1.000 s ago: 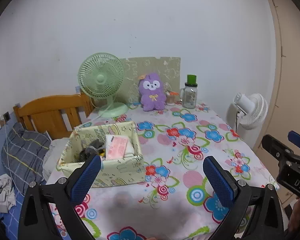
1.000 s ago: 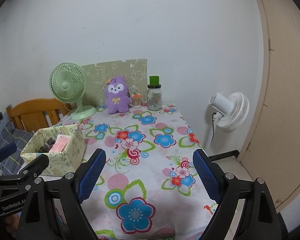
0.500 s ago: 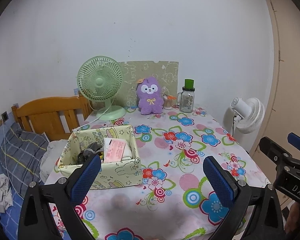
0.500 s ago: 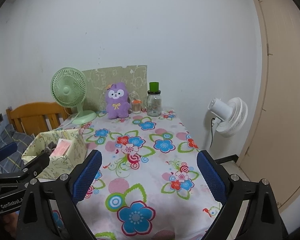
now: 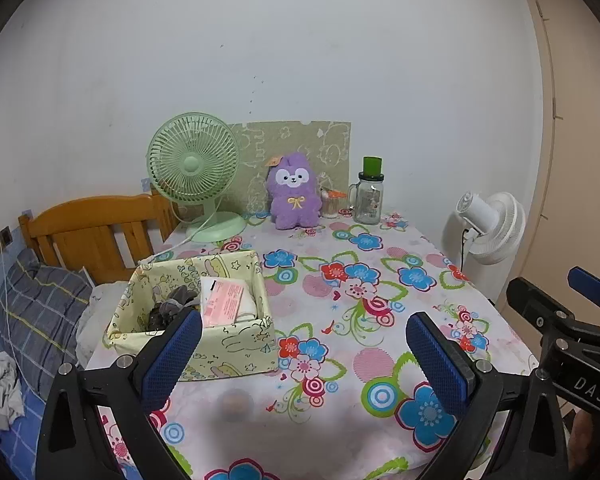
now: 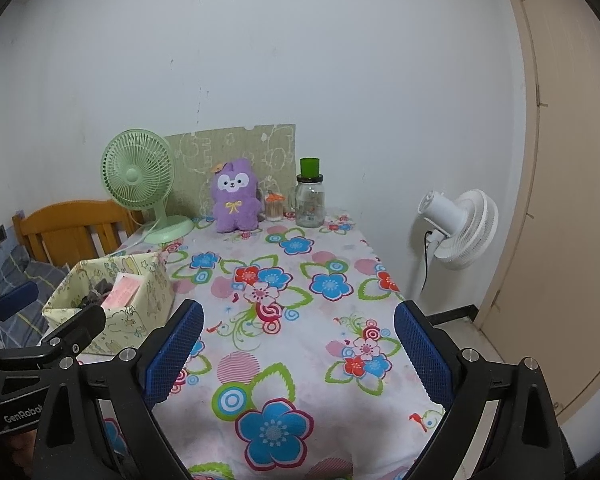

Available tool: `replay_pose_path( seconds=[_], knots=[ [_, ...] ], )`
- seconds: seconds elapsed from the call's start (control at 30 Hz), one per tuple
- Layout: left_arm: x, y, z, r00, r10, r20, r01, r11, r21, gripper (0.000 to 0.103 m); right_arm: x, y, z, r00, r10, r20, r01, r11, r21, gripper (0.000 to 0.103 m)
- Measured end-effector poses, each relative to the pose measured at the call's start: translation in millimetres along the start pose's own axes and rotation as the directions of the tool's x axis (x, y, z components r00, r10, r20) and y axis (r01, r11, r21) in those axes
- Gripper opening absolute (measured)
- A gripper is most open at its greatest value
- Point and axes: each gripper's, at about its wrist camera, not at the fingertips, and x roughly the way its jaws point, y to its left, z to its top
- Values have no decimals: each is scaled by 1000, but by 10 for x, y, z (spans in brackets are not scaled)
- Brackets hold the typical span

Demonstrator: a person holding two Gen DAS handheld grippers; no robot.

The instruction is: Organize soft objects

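Observation:
A purple plush toy (image 5: 295,191) stands upright at the back of the flowered table (image 5: 340,320), also seen in the right wrist view (image 6: 235,197). A pale yellow fabric box (image 5: 196,316) at the table's left holds a grey soft item (image 5: 171,307) and a pink-and-white pack (image 5: 227,300); the box shows in the right wrist view (image 6: 112,300) too. My left gripper (image 5: 300,360) is open and empty over the near table edge. My right gripper (image 6: 298,354) is open and empty beside it, on the right.
A green desk fan (image 5: 196,176) stands at the back left, a glass jar with green lid (image 5: 370,196) and a small container (image 5: 331,203) at the back right. A white floor fan (image 5: 492,228) stands right of the table. A bed with wooden headboard (image 5: 92,228) is left.
Both grippers have drawn back and risen a little, so the table and its objects look smaller and farther. Both stay open and empty.

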Motion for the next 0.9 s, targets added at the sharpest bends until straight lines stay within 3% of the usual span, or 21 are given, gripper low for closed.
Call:
replay_pose_path(
  seconds=[0.9],
  knots=[
    [-12, 37, -14, 1000, -7, -7, 7, 1000, -17, 103, -12, 9, -13, 1000, 4, 8, -4, 1000, -4, 103]
  ],
)
